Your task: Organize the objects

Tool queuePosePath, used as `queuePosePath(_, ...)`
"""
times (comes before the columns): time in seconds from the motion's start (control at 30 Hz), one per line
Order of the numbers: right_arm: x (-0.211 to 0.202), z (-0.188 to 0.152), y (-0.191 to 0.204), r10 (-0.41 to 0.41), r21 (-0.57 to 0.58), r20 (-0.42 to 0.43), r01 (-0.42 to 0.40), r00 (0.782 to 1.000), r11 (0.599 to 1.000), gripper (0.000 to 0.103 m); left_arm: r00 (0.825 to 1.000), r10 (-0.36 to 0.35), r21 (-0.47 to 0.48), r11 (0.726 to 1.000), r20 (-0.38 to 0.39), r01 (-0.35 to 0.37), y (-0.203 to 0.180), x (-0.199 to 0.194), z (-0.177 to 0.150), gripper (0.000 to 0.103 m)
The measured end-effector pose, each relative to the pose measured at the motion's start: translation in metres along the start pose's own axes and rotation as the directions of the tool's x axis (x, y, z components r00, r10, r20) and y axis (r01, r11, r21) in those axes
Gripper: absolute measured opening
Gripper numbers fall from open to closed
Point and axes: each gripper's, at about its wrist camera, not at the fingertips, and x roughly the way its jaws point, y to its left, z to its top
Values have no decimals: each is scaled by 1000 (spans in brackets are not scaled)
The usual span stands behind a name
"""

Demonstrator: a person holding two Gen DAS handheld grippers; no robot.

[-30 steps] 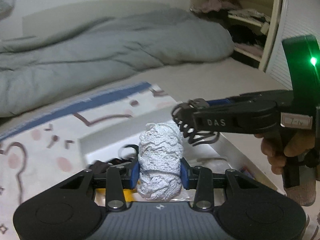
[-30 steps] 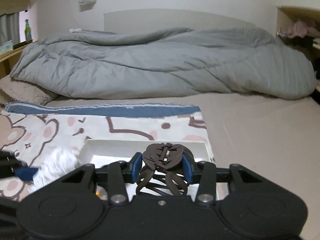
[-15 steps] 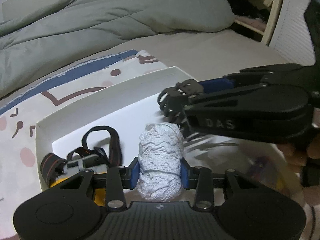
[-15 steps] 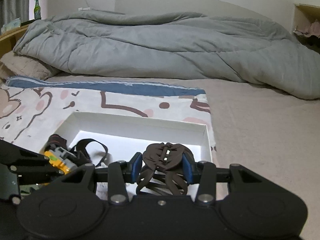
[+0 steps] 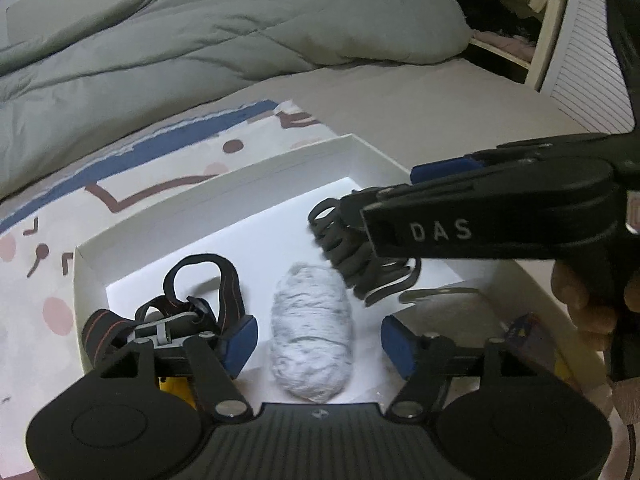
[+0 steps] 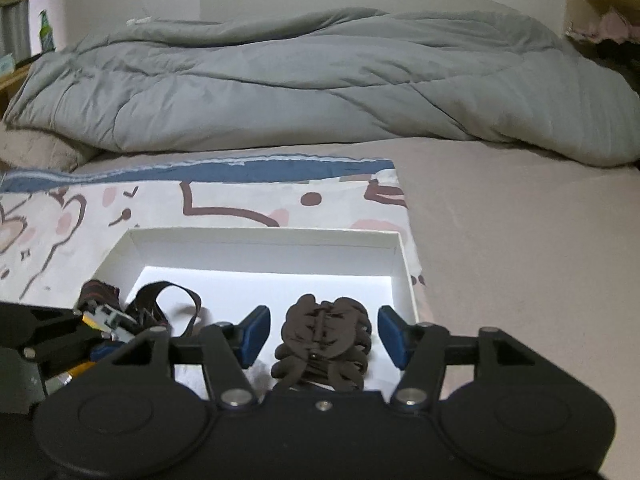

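A white open box (image 5: 224, 184) lies on a patterned sheet on the bed; it also shows in the right wrist view (image 6: 256, 236). My left gripper (image 5: 318, 344) is open over the box, and a white lace roll (image 5: 310, 332) lies between its blue pads, free of them. My right gripper (image 6: 322, 334) is open too; a dark brown hair claw (image 6: 324, 340) sits between its pads without touching them. In the left wrist view the claw (image 5: 360, 260) hangs at the right gripper's tip, just above the box floor.
A black strapped headlamp with a yellow part (image 5: 176, 312) lies at the box's left end. A grey duvet (image 6: 320, 80) is heaped at the back. A slatted wardrobe door (image 5: 580, 60) stands at the right. Small items (image 5: 524, 328) lie at the box's right end.
Both grippers came down over the box and opened. The lace roll and the hair claw, gripped before, now sit loose between the pads.
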Motion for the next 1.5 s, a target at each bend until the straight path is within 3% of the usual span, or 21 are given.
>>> queuePosePath(0.27, -22, 8, 2, -4, 32, 7, 4, 1000, 999, 60, 1000, 3, 4, 1000, 26, -3, -5, -31, -1, 69)
queuePosePath(0.73, -92, 21, 35, -81, 15, 11, 80, 997, 997, 69, 996, 52, -12, 999, 76, -51, 7, -114, -14, 69)
queuePosePath(0.97, -135, 14, 51, -120, 52, 30, 119, 992, 992, 76, 988, 95, -24, 995, 119, -93, 19, -163, -25, 89)
queuePosePath(1.17, -169, 3, 58, -162, 98, 35, 158, 986, 983, 80, 980, 121, -75, 991, 158, -110, 27, -203, -36, 98)
queuePosePath(1.33, -195, -9, 69, -184, 101, 25, 181, 983, 978, 83, 973, 131, -97, 989, 189, -114, 31, -231, -49, 100)
queuePosePath(1.5, -222, -21, 83, -187, 106, 43, 182, 981, 978, 93, 963, 183, -96, 981, 199, -166, 32, -253, -60, 101)
